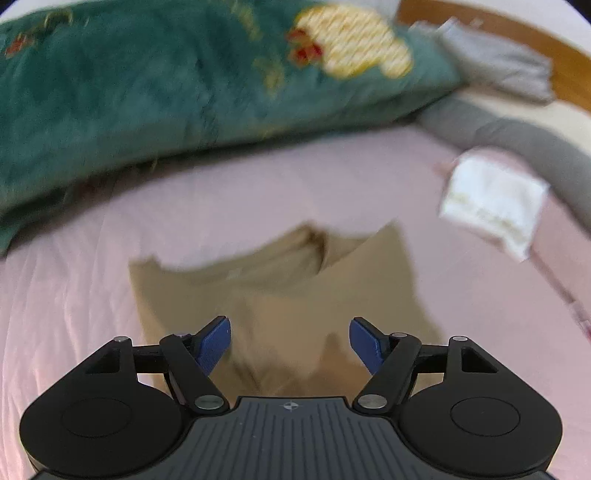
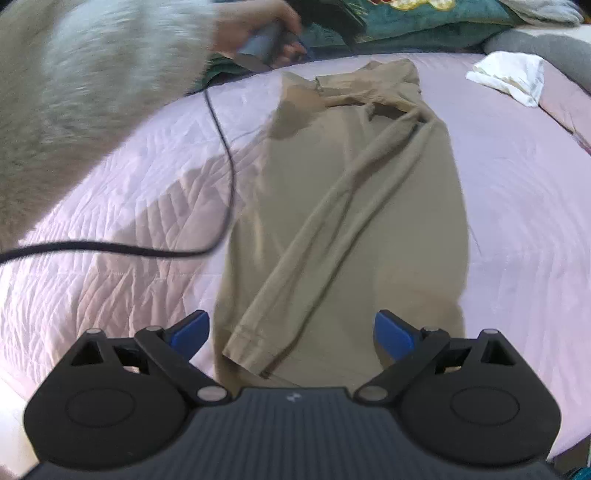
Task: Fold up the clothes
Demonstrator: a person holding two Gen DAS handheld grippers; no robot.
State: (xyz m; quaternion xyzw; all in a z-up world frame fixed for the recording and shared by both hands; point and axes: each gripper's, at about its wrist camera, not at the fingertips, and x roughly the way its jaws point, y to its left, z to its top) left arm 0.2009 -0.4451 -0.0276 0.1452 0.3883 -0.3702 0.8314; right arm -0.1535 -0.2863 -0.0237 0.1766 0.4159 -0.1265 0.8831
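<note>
A: Where's the shirt?

B: Flat on the pink bed, lengthwise, straight ahead of the right gripper. The sides are folded in, and one sleeve runs diagonally across it, cuff nearest the fingers, just ahead of the gap between them.

A: And those fingers?

B: Wide apart, nothing between the blue pads. The hem end of the shirt lies below them, not pinched.

A: The left gripper?

B: Its fingers are also apart, holding nothing. The collar end of the shirt lies right under and ahead of them. That view is blurred, so I can't say whether the tips touch the cloth.

A: What's around?

B: Beyond the left fingers, a big green pillow with a yellow and red pattern. To their far right, a folded white cloth on the bed, with a grey bolster behind it and grey fabric by the wooden bed frame.

A: Anything in the way?

B: In the right view, a person's hand in a fuzzy pale sleeve holds the other gripper's handle up left of the fingers, by the collar end. A black cable hangs from it and trails over the bed, left of the shirt, close to its edge.
</note>
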